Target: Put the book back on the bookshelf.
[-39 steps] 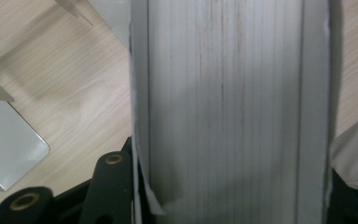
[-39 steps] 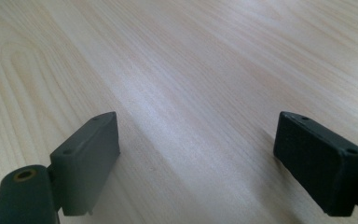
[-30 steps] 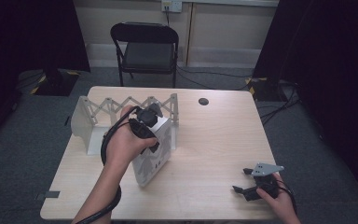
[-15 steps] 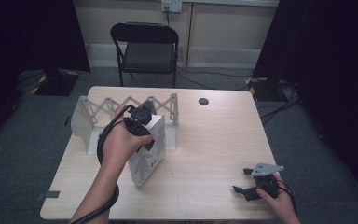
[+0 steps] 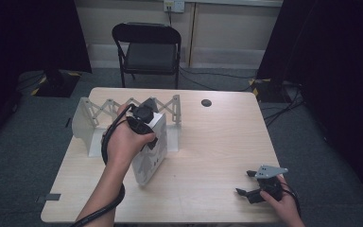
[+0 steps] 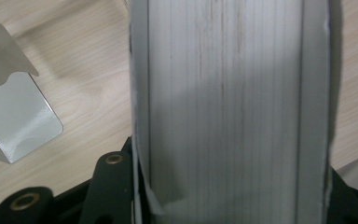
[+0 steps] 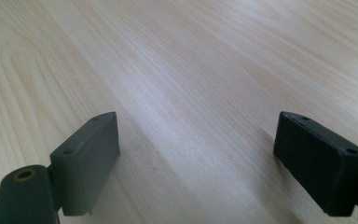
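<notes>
Book [image 5: 150, 153], thick and white, stands on edge on the surface [image 5: 208, 142] beside the folding rack [image 5: 92, 120], clamped by the left gripper [image 5: 144, 124]. It could probably tip or slip toward the rack. Right gripper [image 5: 251, 189] rests wide, holding nothing.

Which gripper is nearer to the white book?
Left. The left gripper is clamped on the white book; the right gripper rests apart at the table's near right corner.

A light wooden table [image 5: 208, 142] carries a white folding rack [image 5: 92, 120] at centre left, a thick white book [image 5: 151, 151] standing beside it, and a small dark disc [image 5: 206, 102] near the far edge.
</notes>
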